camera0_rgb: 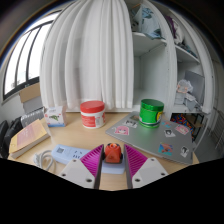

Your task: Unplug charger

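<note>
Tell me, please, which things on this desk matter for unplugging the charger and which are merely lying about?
For the job:
- orange charger, between the fingers
- white power strip, beside the left finger
- gripper, fingers open

Lying about:
- red-lidded tub
- green container
- laptop with stickers
- stack of books

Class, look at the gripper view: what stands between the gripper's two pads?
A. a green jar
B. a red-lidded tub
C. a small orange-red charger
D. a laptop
C: the orange-red charger sits between the pads of the gripper, jaws open around it, at the end of the white power strip; the jar and tub stand well beyond.
</note>
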Motion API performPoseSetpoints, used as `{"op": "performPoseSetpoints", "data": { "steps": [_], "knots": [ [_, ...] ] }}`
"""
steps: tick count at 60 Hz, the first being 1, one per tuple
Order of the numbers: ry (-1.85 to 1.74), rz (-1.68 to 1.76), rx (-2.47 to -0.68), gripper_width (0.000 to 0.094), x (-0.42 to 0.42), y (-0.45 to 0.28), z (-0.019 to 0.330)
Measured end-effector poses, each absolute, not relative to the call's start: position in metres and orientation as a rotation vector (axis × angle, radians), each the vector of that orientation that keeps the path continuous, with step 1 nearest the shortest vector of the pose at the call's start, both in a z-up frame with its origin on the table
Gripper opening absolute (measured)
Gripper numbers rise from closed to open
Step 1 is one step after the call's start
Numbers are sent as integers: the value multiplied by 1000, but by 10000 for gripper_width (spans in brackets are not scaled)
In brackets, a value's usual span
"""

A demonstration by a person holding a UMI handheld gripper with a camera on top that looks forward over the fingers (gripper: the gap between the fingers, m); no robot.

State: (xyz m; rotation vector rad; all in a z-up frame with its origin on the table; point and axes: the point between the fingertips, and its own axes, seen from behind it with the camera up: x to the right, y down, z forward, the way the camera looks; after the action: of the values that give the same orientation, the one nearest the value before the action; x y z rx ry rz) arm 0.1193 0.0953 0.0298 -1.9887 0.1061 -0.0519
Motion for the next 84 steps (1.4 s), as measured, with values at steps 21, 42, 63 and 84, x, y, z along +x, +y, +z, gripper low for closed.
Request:
{"op": "performPoseSetpoints", "data": {
  "steps": [21,42,63,84],
  "knots": [
    [63,-2,-1713,120,121,85,129],
    [88,-72,-1796,126,179,45,128],
    [96,-96,-2069,219,196,51,15],
    [39,-40,-2047,848,196,33,26]
  ]
}}
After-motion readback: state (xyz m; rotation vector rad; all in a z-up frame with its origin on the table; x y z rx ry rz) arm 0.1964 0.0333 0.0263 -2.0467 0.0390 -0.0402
